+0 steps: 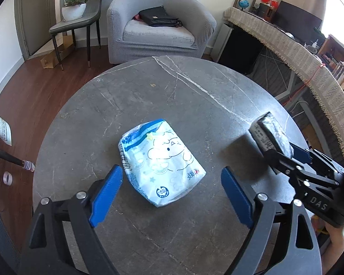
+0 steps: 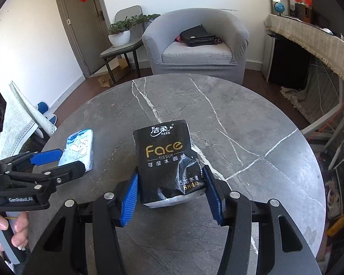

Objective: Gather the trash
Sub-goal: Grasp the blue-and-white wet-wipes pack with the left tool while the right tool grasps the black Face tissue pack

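A white and blue tissue pack with a cartoon print lies on the round grey marble table. My left gripper is open, its blue pads on either side of the pack's near end, not touching it. The pack also shows in the right wrist view, with the left gripper around it. My right gripper is shut on a black "Face" tissue pack and holds it just above the table. That black pack also shows in the left wrist view, with the right gripper on it.
A grey armchair with a black bag stands beyond the table. A chair with a potted plant is at the far left. A cloth-covered desk runs along the right. The floor is dark wood.
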Tool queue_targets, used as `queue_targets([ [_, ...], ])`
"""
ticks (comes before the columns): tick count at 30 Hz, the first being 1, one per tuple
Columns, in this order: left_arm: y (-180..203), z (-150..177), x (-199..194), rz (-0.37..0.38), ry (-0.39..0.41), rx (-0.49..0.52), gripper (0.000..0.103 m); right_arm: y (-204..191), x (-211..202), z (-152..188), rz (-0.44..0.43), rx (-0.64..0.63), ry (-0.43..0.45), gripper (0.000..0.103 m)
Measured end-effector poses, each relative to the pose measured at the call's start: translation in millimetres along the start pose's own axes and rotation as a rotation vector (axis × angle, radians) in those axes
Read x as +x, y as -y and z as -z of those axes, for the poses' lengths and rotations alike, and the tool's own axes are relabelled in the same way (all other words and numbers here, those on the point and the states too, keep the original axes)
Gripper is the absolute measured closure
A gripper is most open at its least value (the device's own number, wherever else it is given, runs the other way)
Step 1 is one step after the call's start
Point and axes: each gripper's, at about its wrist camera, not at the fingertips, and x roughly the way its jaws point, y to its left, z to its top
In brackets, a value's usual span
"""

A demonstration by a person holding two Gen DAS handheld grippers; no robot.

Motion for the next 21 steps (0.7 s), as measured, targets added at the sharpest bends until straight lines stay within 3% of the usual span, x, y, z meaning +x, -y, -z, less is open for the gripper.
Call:
queue_targets([
  [10, 7.0, -8.6, 12.2, -0.166, -0.021, -0.083, 0.015, 15.2, -12.7, 2.0, -0.025, 0.063, 0.025, 0.049],
  [16, 8.3, -6.0, 9.1, -0.218, 0.017, -0.060, 0.035, 9.2, -19.5, -1.2, -0.069, 0.085, 0.040, 0.049],
  [21, 1.7, 0.5, 0.4, -0.176, 0.022, -0.043, 0.046, -2.3, -25.1, 0.4, -0.091, 0.080, 0.040, 0.049],
])
